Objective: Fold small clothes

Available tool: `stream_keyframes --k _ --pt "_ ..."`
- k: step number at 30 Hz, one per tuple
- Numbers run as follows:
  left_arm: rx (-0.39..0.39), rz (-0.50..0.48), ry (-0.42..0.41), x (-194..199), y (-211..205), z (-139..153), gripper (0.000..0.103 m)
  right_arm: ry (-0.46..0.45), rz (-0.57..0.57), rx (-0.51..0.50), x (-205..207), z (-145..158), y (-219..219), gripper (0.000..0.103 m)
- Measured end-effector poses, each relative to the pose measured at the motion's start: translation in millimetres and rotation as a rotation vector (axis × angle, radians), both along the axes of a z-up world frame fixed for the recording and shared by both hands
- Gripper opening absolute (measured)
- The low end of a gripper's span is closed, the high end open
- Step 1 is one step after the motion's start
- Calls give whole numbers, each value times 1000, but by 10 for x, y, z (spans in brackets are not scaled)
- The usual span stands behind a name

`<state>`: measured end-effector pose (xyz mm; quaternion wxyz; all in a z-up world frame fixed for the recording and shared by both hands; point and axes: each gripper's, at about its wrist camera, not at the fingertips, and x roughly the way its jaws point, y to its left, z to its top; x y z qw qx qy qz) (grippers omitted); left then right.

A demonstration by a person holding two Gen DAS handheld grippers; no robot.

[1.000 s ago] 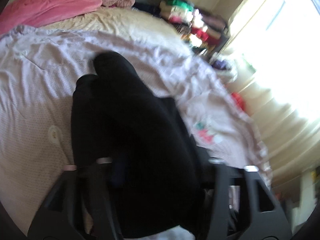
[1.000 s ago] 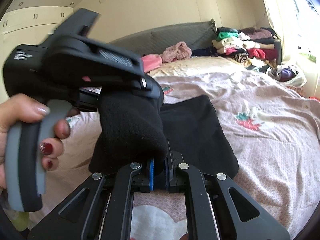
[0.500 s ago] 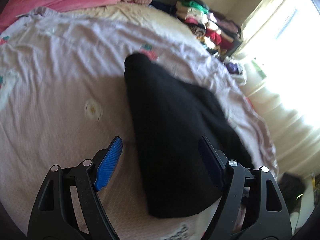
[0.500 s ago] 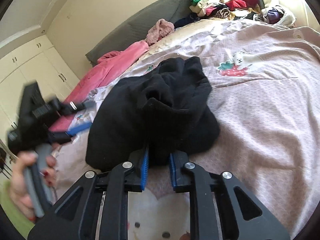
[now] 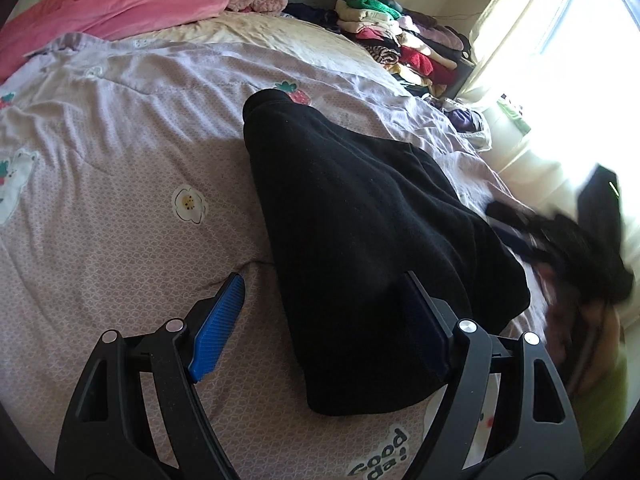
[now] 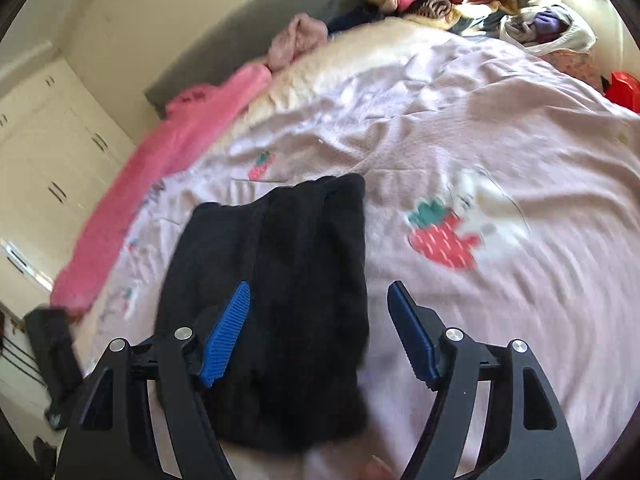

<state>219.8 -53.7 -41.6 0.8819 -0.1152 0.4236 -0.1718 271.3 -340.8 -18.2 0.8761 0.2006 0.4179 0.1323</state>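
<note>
Now the black garment (image 5: 360,216) lies folded on the bedspread (image 5: 120,184), right gripper (image 6: 320,332) just sprung apart, left gripper (image 5: 324,320) wide too, stacking seemingly left.

Pink blanket (image 5: 108,12) on bed; clothes stack (image 5: 396,46) near window.

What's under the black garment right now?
The black garment lies flat on the lilac printed bedspread. Only bedspread shows around its edges; anything directly beneath is covered.
</note>
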Motion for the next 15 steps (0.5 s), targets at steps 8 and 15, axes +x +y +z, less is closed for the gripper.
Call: stream_keyframes --k 8,15 --pt "-5 -15 -7 -24 24 19 71 93 36 -24 550 -144 198 44" --pt "14 -29 -25 -67 -5 83 71 -182 168 -104 343 376 532 14"
